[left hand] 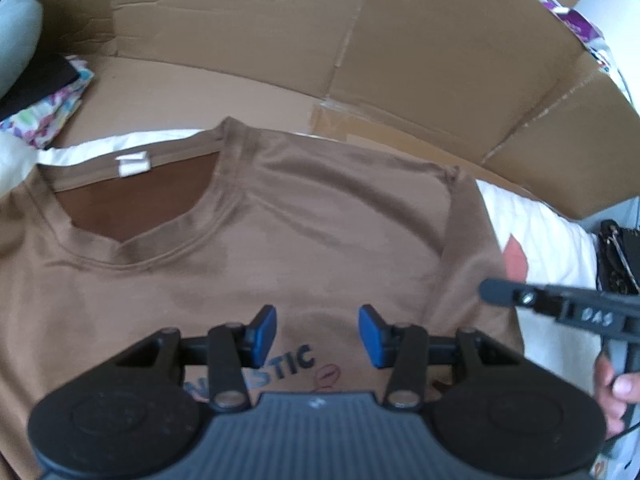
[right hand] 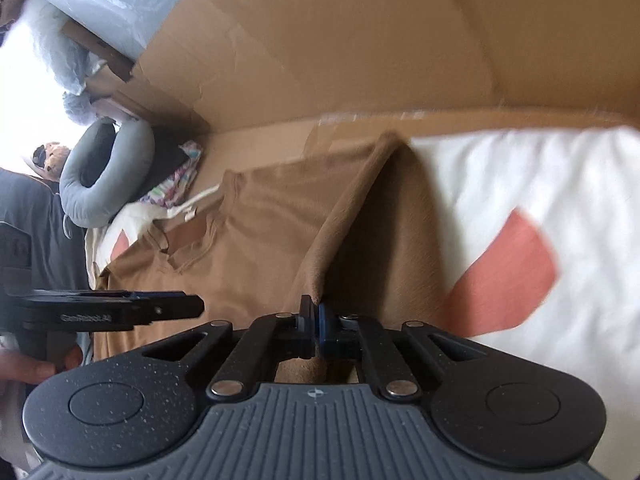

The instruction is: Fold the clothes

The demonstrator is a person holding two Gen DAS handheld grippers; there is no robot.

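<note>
Setting: a lived-in home room, most likely a bedroom. Evidence: work surface is a white quilted bedcover (right hand: 540,184) with coral-red patches, backed by flattened cardboard (left hand: 420,52) stood up as a wall. Domestic clutter at the far corner: a grey neck pillow (right hand: 106,184), a folded patterned cloth (left hand: 48,116), a small stuffed toy (right hand: 52,158), plastic-wrapped bundles (right hand: 100,4) against a bright window.

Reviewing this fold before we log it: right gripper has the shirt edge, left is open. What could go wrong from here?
1. The right gripper pinches only a thin edge of the brown T-shirt; the fabric could slip out mid-fold.
2. The left gripper hovers open over the chest, pinning nothing, so the whole shirt may drag across the white sheet.
</note>
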